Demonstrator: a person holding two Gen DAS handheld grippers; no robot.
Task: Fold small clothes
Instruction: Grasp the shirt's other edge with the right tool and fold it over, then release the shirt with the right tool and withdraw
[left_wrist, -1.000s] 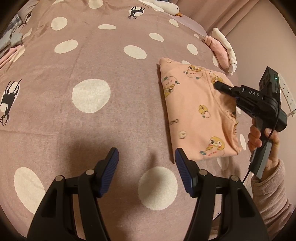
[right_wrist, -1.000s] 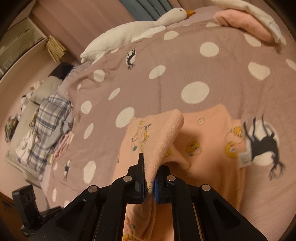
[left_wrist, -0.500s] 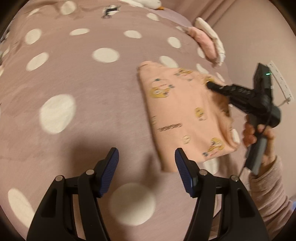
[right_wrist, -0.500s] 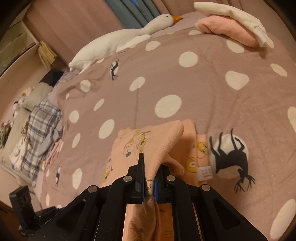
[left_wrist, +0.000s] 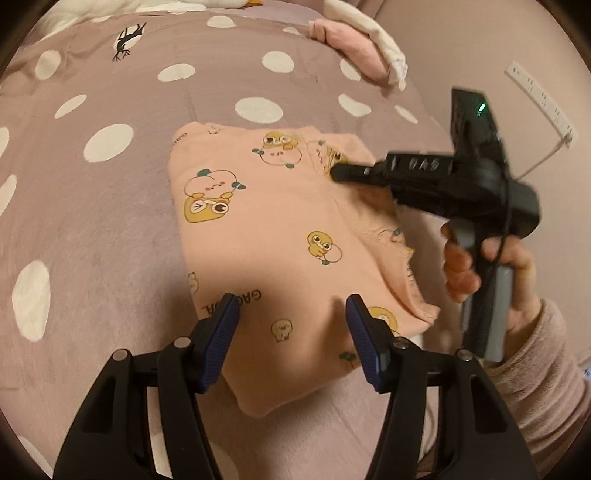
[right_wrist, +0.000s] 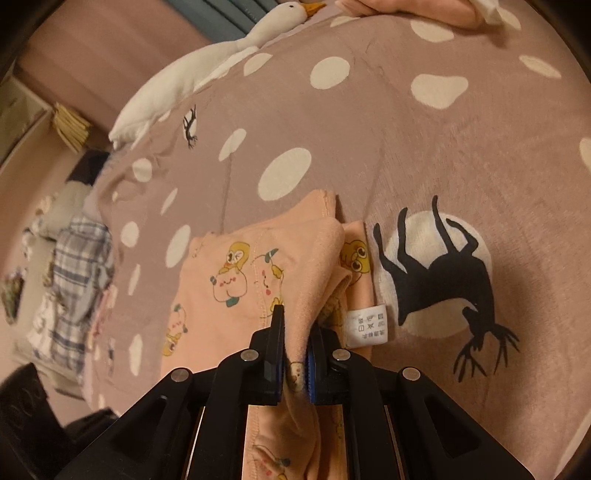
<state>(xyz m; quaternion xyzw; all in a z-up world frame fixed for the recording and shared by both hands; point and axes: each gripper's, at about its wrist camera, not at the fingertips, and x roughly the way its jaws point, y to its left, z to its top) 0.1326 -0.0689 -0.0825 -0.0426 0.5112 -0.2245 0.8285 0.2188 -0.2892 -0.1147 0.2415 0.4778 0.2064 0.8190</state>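
Note:
A small peach garment (left_wrist: 266, 229) printed with cartoon ducks lies partly folded on the dotted mauve bedspread (left_wrist: 110, 206). My left gripper (left_wrist: 291, 332) hovers over its near edge, jaws closing; the cloth lies below the blue pads (left_wrist: 221, 332), which do not press on it. My right gripper (left_wrist: 334, 172) reaches in from the right, held by a hand in a pink sleeve (left_wrist: 546, 373). In the right wrist view that gripper (right_wrist: 295, 332) is shut on a raised fold of the garment (right_wrist: 317, 266), with a white care label (right_wrist: 367, 326) showing beside it.
A folded pink and white pile (left_wrist: 358, 44) lies at the far right of the bed. A white goose plush (right_wrist: 207, 62) stretches along the far edge. Plaid clothes (right_wrist: 74, 280) are heaped to the left. A wall power strip (left_wrist: 541, 103) is at the right.
My left gripper has slid right, from bare bedspread to over the garment's near edge. My right gripper has carried the pinched fold lower and across the garment.

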